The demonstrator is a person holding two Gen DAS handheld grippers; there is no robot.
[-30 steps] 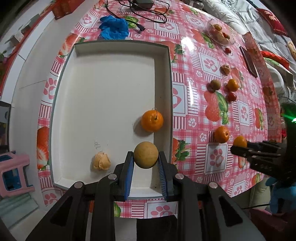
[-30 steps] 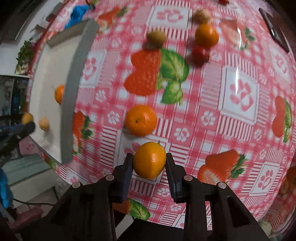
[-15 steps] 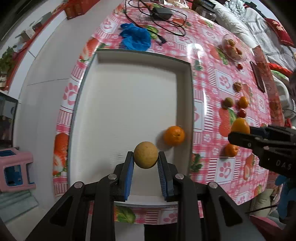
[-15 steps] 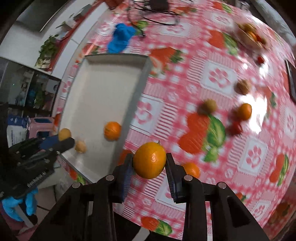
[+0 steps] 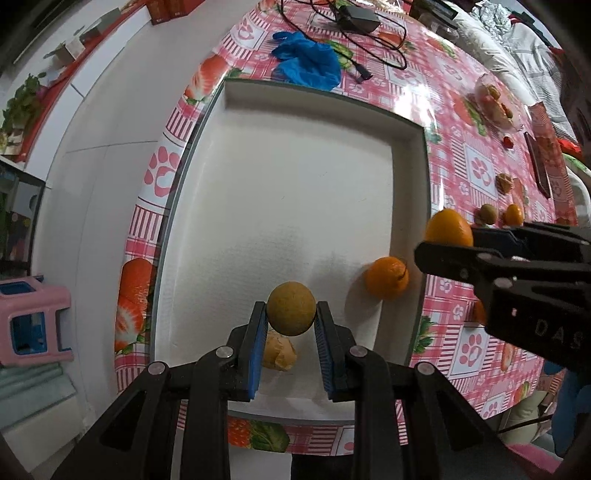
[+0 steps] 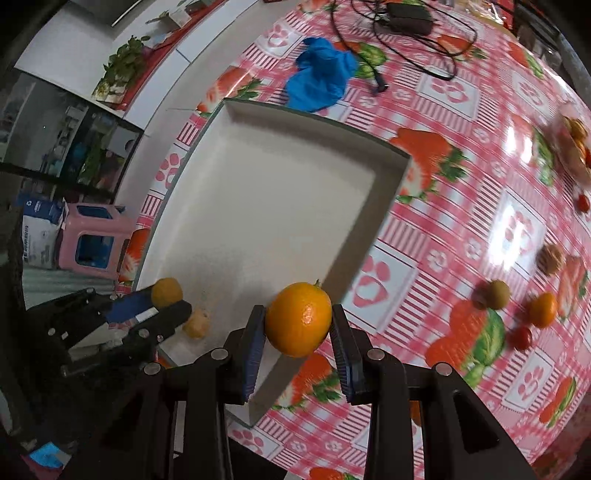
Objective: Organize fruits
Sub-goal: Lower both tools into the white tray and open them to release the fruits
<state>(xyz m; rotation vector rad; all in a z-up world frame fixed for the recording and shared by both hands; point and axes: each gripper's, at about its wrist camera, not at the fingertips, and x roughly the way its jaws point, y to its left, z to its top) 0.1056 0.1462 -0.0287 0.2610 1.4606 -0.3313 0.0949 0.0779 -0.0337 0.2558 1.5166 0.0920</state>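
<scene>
My left gripper (image 5: 291, 315) is shut on a round tan-yellow fruit (image 5: 291, 313) and holds it above the near end of the white tray (image 5: 423, 155). In the tray lie an orange with a stem (image 5: 386, 277) at the right wall and a pale walnut-like fruit (image 5: 279, 355) under my left fingers. My right gripper (image 6: 298, 321) is shut on an orange (image 6: 298, 318) above the tray's near right wall (image 6: 384, 192); it shows in the left wrist view (image 5: 448, 236) too. The left gripper (image 6: 168, 301) shows low on the left in the right wrist view.
Loose fruits lie on the pink strawberry tablecloth right of the tray: a kiwi (image 6: 498, 294), a small orange (image 6: 543, 310), a red tomato (image 6: 521, 338), a walnut (image 6: 550, 260). A blue glove (image 6: 319, 79) and black cables (image 6: 406, 22) lie beyond the tray. A pink stool (image 5: 31, 321) stands left.
Both grippers rose and moved over the tray. The right gripper carried its orange left from the tablecloth to the tray's right wall. The left gripper keeps its tan fruit.
</scene>
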